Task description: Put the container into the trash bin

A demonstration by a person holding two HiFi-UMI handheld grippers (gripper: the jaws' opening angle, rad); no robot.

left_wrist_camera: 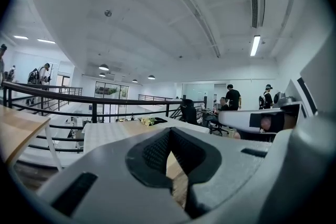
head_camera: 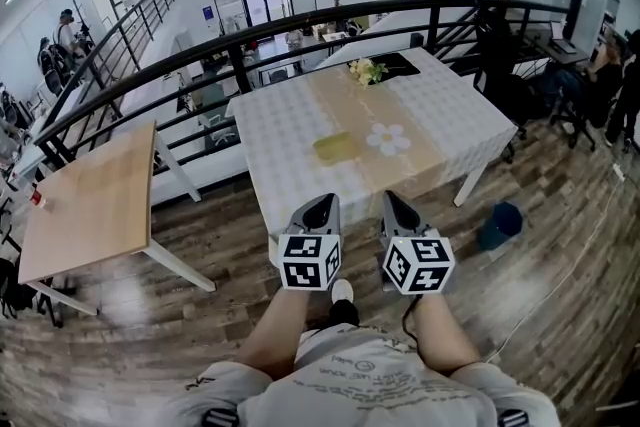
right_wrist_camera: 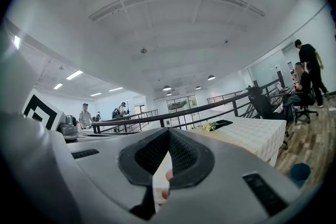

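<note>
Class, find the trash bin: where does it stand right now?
In the head view, the blue trash bin stands on the wooden floor at the right, just beyond the near right corner of the cloth-covered table.

Head view: high, steeply down past left gripper [head_camera: 319, 206] and right gripper [head_camera: 398, 202].
Gripper views: low, level, side by side, facing forward.
Shared: white-clothed rectangular table [head_camera: 280, 145], black metal railing [head_camera: 241, 65].
</note>
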